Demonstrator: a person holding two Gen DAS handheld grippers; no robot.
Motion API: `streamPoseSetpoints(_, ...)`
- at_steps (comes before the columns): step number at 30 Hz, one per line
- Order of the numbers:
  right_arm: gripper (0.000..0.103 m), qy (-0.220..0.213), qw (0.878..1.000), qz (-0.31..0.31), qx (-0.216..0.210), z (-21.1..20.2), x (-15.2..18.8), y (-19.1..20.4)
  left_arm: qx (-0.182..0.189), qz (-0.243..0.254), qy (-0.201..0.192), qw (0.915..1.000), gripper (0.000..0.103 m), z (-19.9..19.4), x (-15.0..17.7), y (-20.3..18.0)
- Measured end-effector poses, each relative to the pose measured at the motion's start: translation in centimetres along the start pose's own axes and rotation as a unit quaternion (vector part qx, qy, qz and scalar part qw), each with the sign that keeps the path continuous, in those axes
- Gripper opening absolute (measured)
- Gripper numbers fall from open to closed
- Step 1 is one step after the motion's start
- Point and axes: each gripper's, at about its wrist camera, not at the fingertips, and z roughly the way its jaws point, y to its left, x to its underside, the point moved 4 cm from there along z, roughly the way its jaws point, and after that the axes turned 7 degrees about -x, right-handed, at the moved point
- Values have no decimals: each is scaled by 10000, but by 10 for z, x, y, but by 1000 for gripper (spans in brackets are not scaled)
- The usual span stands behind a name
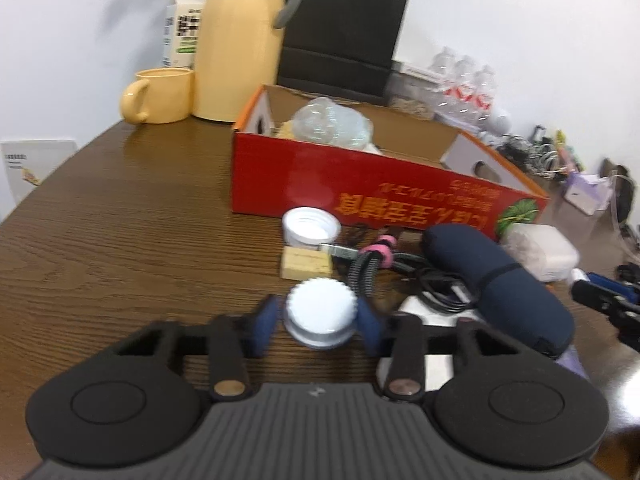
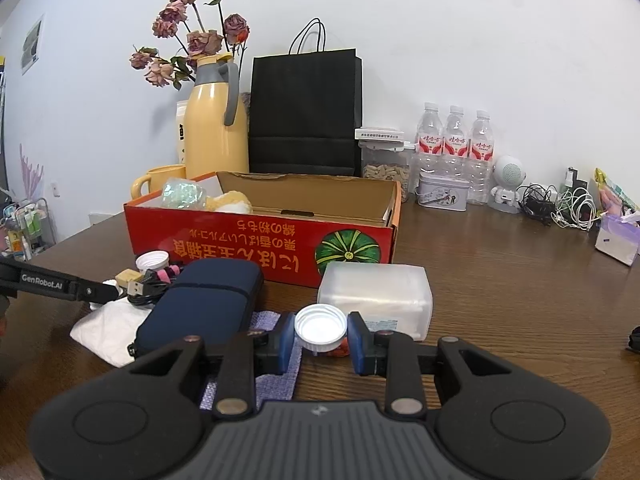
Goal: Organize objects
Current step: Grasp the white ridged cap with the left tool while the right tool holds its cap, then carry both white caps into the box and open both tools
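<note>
In the left wrist view my left gripper (image 1: 319, 322) has its blue pads against both sides of a white ribbed bottle cap (image 1: 320, 308), top side up, just above the wooden table (image 1: 140, 240). My right gripper (image 2: 321, 338) is shut on a second white cap (image 2: 320, 326), whose hollow side faces up. A third white cap (image 1: 310, 226) lies on the table in front of the red cardboard box (image 1: 360, 188), beside a tan block (image 1: 306, 266) and a coiled cable with a pink strap (image 1: 378, 254). The box (image 2: 260, 244) holds a crumpled clear wrap and a yellow soft thing.
A navy pouch (image 2: 204, 304), a white tissue (image 2: 108, 328), a purple cloth (image 2: 276, 364) and a translucent plastic box (image 2: 376, 296) lie near the grippers. Behind the red box stand a yellow jug (image 2: 212, 132), a yellow mug (image 1: 160, 94), a black paper bag (image 2: 306, 112) and water bottles (image 2: 454, 148).
</note>
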Motion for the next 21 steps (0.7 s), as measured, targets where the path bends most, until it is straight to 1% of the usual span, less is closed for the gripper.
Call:
streamPoseSetpoints(2, 27, 8, 10000, 3, 1, 0, 0, 1, -54, 12, -65, 10000, 40, -2, 0, -1)
streamPoseSetpoints(11, 27, 22, 10000, -11, 6, 1, 0, 1, -72, -45, -266, 9996, 40, -10, -3, 1)
streamPoseSetpoints(13, 27, -28, 10000, -23, -18, 0, 0, 2, -90, -38, -336, 9994, 40, -14, -6, 1)
streamPoseSetpoints(17, 27, -99, 9999, -100, -65, 2, -5, 5, -53, 6, -544, 9985, 40, -24, -18, -3)
streamPoseSetpoints(21, 27, -282, 9994, -157, -97, 3, -21, 8, 27, 88, -790, 9968, 40, -33, -36, -13)
